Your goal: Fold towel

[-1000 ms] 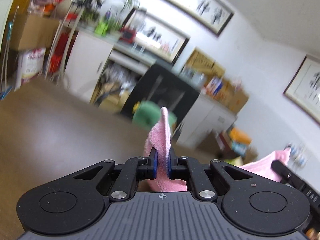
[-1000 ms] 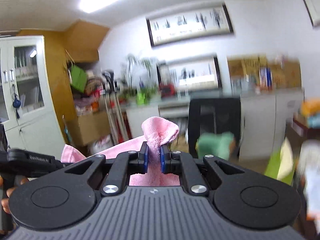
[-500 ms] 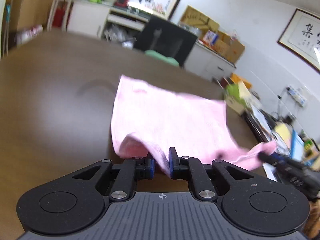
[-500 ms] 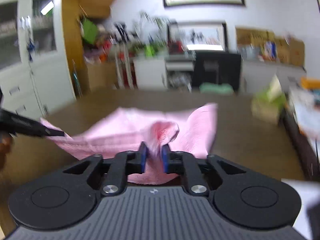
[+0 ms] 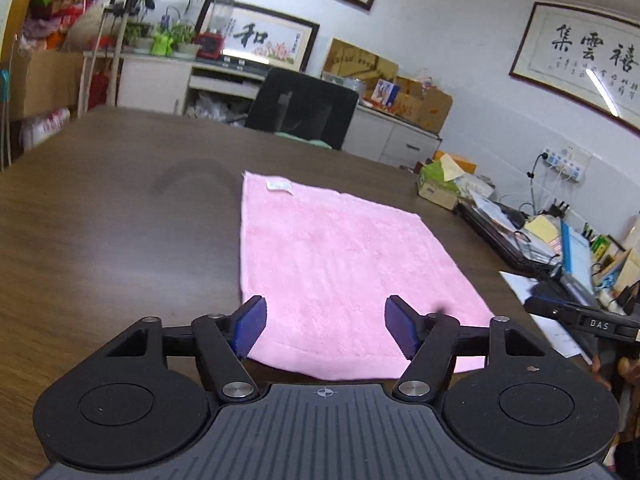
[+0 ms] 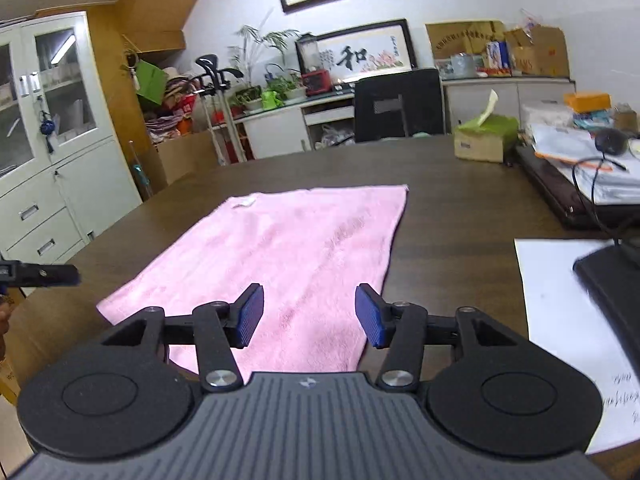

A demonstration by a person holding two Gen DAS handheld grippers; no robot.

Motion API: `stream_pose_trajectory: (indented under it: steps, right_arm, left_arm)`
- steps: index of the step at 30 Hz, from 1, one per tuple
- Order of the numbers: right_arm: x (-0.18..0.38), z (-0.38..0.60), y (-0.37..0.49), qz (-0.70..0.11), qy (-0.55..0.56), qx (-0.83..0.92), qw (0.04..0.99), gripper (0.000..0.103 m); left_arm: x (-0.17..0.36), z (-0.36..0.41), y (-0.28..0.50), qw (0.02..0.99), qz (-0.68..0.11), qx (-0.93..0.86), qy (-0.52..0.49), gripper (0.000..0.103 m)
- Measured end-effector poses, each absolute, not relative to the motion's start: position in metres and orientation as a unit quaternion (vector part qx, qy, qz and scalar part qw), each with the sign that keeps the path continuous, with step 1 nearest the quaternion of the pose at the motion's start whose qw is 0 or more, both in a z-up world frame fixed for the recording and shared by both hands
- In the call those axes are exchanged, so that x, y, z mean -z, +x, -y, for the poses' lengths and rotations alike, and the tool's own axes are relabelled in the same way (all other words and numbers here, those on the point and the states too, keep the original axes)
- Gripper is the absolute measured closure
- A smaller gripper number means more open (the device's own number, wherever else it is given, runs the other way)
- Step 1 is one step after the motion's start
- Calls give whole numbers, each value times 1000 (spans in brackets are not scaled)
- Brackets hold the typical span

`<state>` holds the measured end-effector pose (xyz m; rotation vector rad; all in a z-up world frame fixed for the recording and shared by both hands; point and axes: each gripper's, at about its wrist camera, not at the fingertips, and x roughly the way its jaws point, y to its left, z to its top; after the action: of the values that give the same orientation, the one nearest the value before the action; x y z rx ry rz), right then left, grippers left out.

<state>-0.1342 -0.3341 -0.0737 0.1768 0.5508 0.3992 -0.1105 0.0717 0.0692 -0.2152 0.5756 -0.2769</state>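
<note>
A pink towel (image 5: pixel 340 264) lies spread flat on the dark wooden table (image 5: pixel 100 240), with a white label near its far left corner. It also shows in the right wrist view (image 6: pixel 288 252). My left gripper (image 5: pixel 325 330) is open and empty, just above the towel's near edge. My right gripper (image 6: pixel 309 317) is open and empty over the towel's near right part. The right gripper's tip (image 5: pixel 580 320) shows at the right of the left wrist view; the left gripper's tip (image 6: pixel 40 272) shows at the left of the right wrist view.
A green tissue box (image 6: pixel 484 136) stands at the table's far right. A laptop, papers and cables (image 6: pixel 580 176) crowd the right side, and a white sheet (image 6: pixel 560 320) lies near my right gripper. A black chair (image 5: pixel 304 108) stands behind the table.
Both grippers held towel corners up in the air, then lowered and let go. The towel now lies flat and both grippers have opened.
</note>
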Motion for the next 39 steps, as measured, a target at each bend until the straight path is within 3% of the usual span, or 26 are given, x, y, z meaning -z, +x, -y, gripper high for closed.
stream_pose_trajectory:
  steps: [6, 14, 18, 31, 39]
  right_arm:
    - [86, 320, -134, -286, 74, -214, 931, 42]
    - [100, 306, -129, -317, 60, -220, 921, 41]
    - [105, 301, -126, -325, 49, -220, 918, 34]
    - [107, 304, -129, -323, 44, -221, 919, 33]
    - [105, 303, -137, -309, 29, -211, 927, 27]
  left_arm:
    - [-57, -71, -89, 947, -285, 137, -64, 29]
    - [-21, -49, -63, 926, -340, 148, -71, 29]
    - [-20, -49, -73, 927, -342, 141, -68, 28]
    - [-19, -49, -79, 926, -354, 108, -70, 27]
    - [-20, -43, -87, 929, -352, 93, -56, 43]
